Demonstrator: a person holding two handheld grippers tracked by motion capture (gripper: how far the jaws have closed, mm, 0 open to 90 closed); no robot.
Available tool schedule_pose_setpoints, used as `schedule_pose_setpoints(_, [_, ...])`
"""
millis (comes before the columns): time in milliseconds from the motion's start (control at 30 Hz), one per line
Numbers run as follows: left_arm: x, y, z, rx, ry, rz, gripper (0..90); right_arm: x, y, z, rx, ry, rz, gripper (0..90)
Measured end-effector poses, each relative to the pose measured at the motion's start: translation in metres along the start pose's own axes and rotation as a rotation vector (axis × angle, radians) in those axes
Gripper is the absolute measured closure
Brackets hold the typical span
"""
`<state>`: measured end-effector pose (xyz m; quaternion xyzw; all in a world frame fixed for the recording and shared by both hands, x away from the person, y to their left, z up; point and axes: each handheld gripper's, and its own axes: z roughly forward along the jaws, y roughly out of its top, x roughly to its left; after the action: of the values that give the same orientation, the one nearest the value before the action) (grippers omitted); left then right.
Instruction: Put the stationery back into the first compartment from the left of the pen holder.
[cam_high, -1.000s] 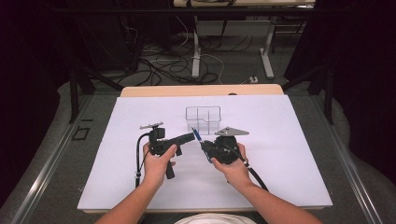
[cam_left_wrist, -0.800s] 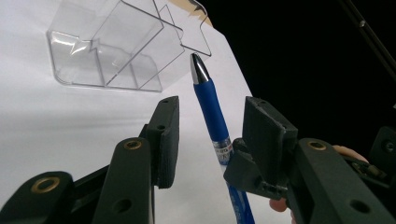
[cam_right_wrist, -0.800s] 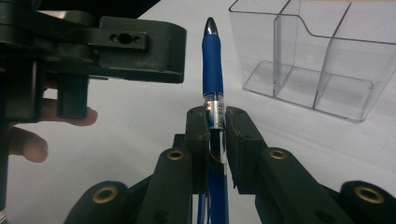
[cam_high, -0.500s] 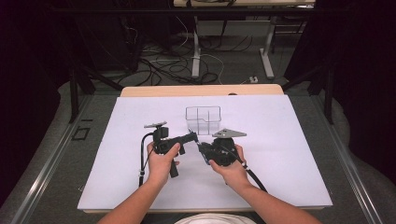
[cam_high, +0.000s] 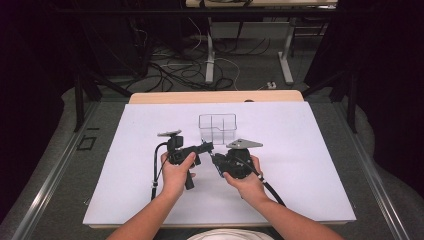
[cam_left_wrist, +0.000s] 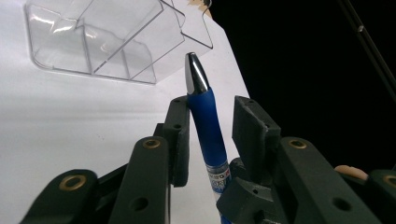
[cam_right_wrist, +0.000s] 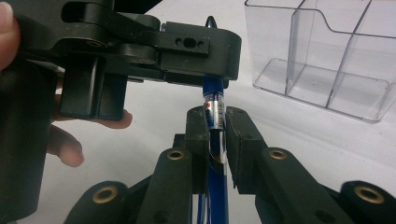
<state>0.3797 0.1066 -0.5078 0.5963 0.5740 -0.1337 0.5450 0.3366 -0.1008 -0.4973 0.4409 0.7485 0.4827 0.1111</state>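
Both grippers have drifted slightly toward the upper middle of the high view over the last second, closing on the clear organiser at centre frame. Between them runs a blue pen: the right gripper is clamped narrow on its barrel near the printed band, while the left gripper has its jaws set around the rubber grip, one pad touching, the other standing just apart, so it is not yet gripping.

Judged from this, a handover is under way. Done well, the left jaws would close squarely on the blue grip, below the silver tip, before the right lets go, with the pen kept in line so it does not twist out.

Close by, the organiser's partition walls sit just beyond the pen's tip in the left gripper view and could catch it. Each gripper's cable trails toward the lower frame across the white tabletop. Cables and desk legs lie on the floor beyond.
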Motion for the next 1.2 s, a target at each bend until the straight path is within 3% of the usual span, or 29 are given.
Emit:
schedule_pose_setpoints(100, [0.0015, 0.0008, 0.0005, 0.015, -0.002, -0.022, 71.9, 0.0001, -0.0003, -0.0002, 0.002, 0.002, -0.001, 80.1])
schedule_pose_setpoints(267, [0.002, 0.0008, 0.0012, 0.016, 0.003, -0.024, 74.7, 0.0004, -0.0011, 0.0009, -0.001, 0.002, -0.009, 80.1])
schedule_pose_setpoints(367, [0.0012, 0.0005, 0.002, 0.008, -0.003, -0.055, 75.7, 0.0007, -0.0014, 0.001, 0.004, 0.0, -0.006, 80.1])
schedule_pose_setpoints(600, [0.0008, 0.0007, 0.0018, 0.012, -0.011, -0.088, 77.9, 0.0011, -0.0022, 0.0019, 0.007, 0.001, -0.011, 80.1])
schedule_pose_setpoints(1067, [-0.0035, 0.0022, 0.0025, 0.008, -0.016, -0.078, 79.3, -0.001, -0.0004, 0.0005, 0.004, 0.008, -0.004, 79.7])
schedule_pose_setpoints(1200, [-0.0057, 0.0034, 0.0025, -0.003, -0.012, -0.048, 79.3, -0.0008, 0.0009, -0.0015, 0.011, 0.018, -0.001, 71.9])
